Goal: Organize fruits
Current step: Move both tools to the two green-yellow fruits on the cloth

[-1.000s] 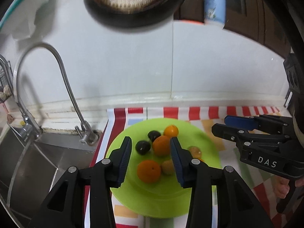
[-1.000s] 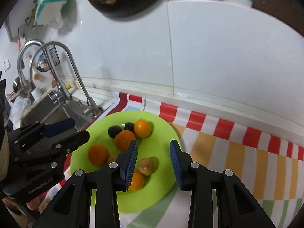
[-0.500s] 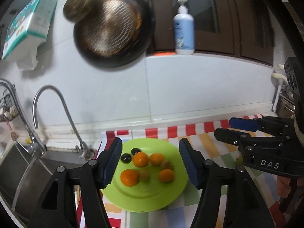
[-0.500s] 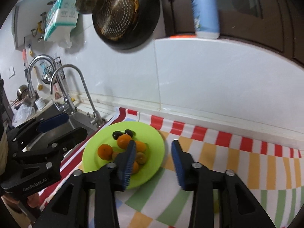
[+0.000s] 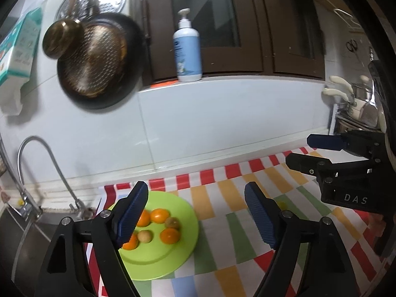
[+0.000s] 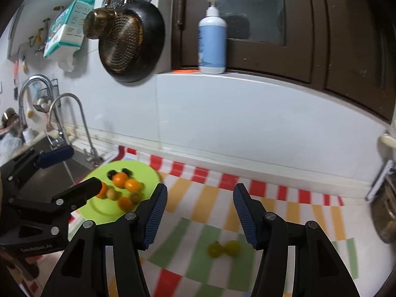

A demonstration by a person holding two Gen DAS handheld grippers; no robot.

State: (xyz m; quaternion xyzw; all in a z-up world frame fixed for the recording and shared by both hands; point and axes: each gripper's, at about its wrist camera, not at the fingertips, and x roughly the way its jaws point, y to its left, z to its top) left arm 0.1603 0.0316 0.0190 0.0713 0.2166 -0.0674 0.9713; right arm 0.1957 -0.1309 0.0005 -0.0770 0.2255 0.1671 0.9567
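A green plate (image 5: 170, 255) lies on the striped cloth beside the sink and also shows in the right wrist view (image 6: 99, 210). It holds several oranges (image 5: 169, 235), small tan fruits (image 5: 144, 236) and two dark fruits (image 6: 111, 173). Two yellow-green fruits (image 6: 224, 248) lie on the cloth (image 6: 198, 212) to the right of the plate, between my right gripper's fingers. My left gripper (image 5: 196, 214) is open and empty, high above the plate's right side. My right gripper (image 6: 199, 214) is open and empty, high above the cloth.
A sink (image 6: 49, 173) with a curved tap (image 5: 44, 168) is at the left. A pan (image 5: 96, 61) hangs on the tiled wall. A soap bottle (image 5: 186, 49) stands on the window ledge. Steel pots (image 5: 358, 109) stand at the right.
Both grippers have risen and drawn back from the plate, and their jaws stand wider. The plate looks smaller, and the two yellow-green fruits have come into the right wrist view.
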